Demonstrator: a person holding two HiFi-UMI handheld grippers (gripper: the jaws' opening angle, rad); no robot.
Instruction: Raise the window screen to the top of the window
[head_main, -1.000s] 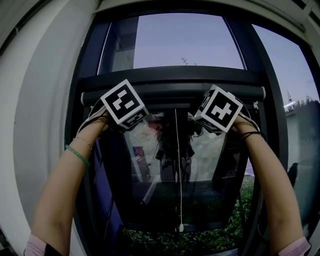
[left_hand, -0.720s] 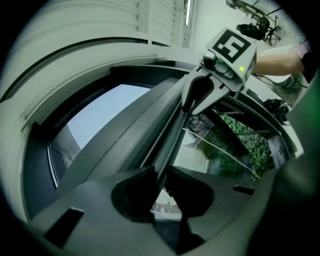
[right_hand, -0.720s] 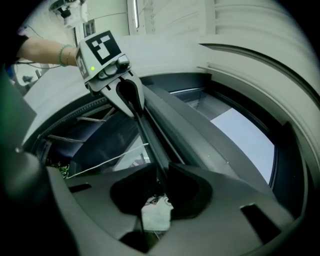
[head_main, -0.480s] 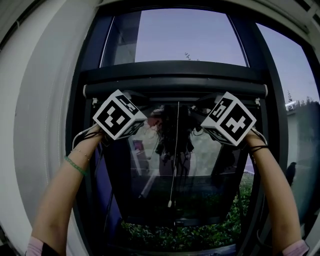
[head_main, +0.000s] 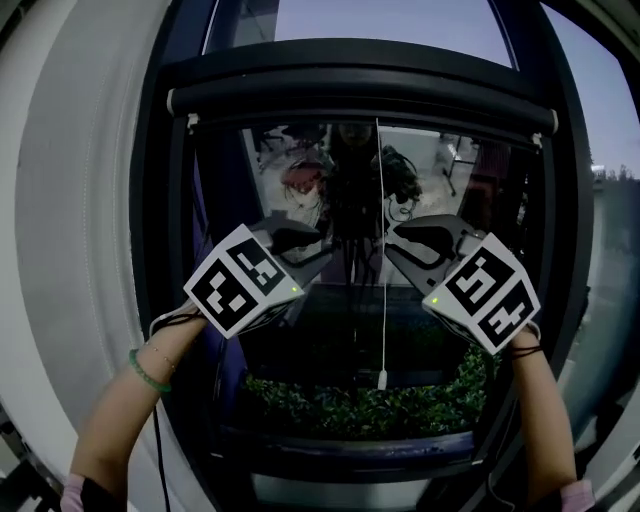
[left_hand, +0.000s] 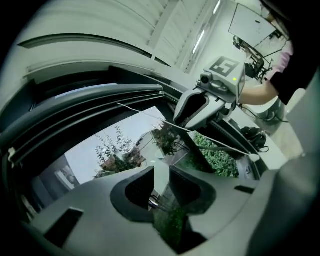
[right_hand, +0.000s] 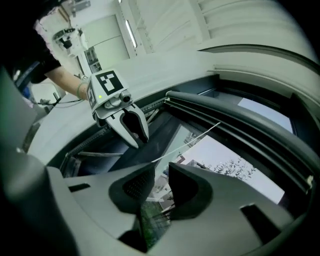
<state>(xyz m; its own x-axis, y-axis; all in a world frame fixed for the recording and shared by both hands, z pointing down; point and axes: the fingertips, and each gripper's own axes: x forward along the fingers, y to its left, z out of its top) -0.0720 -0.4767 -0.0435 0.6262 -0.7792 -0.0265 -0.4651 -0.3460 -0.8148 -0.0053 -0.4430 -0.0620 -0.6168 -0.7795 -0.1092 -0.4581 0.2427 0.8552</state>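
A tall window with a smooth, dark metal frame (head_main: 160, 250) fills the head view. The window screen (head_main: 360, 98) is rolled into a long dark bar with pale end caps. It lies across the upper part of the window, well above both tongs, with another pane of sky over it. A thin white pull cord (head_main: 381, 300) hangs straight down from the middle of the bar. It ends in a small pale knob (head_main: 381, 379), which hangs loose in front of the glass.

The left tongs (head_main: 318, 258) and right tongs (head_main: 396, 246) hover in front of the glass, and the cord runs down between them. Each is grey moulded plastic with curved fingers and carries a white cube (head_main: 243, 280) printed with black squares. In each gripper view the dark ribbed pads stand a narrow slit apart with only glass showing between them, so neither grips anything.

A thin green band (head_main: 148, 370) circles the left wrist. Beyond the pane a leafy green hedge (head_main: 360, 412) runs along the bottom. The glass reflects an indoor room.
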